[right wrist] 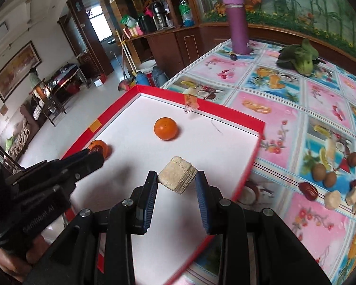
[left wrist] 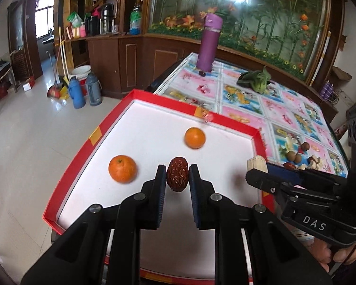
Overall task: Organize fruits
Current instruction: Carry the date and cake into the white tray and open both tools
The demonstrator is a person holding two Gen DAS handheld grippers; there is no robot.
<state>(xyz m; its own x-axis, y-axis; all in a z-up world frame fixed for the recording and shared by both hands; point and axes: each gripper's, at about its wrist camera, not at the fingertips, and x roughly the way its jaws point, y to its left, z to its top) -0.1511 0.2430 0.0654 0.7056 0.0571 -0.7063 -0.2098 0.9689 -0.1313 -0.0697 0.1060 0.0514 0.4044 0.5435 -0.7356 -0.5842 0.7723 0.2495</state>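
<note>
Wrinkled dark-red oval jujube [left wrist: 177,177], pinched between the left gripper [left wrist: 177,178] pads above the white-floored, red-rimmed shallow cardboard tray [left wrist: 227,121]. Pale, fibrous, chunky cylinder piece [right wrist: 177,178], clamped in the right gripper [right wrist: 177,181]; that tool's body reads "DAS". Two smooth round oranges [left wrist: 122,168] [left wrist: 194,137] lie apart on the tray floor, bare floor between them. Glossy fruit-print tablecloth [right wrist: 273,109] beside the tray carries more loose fruit.

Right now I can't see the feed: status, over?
Left gripper shut on wrinkled red date. Right gripper shut on pale cut chunk. Both over red-rimmed white tray; two oranges inside. Nothing obstructing.
</note>
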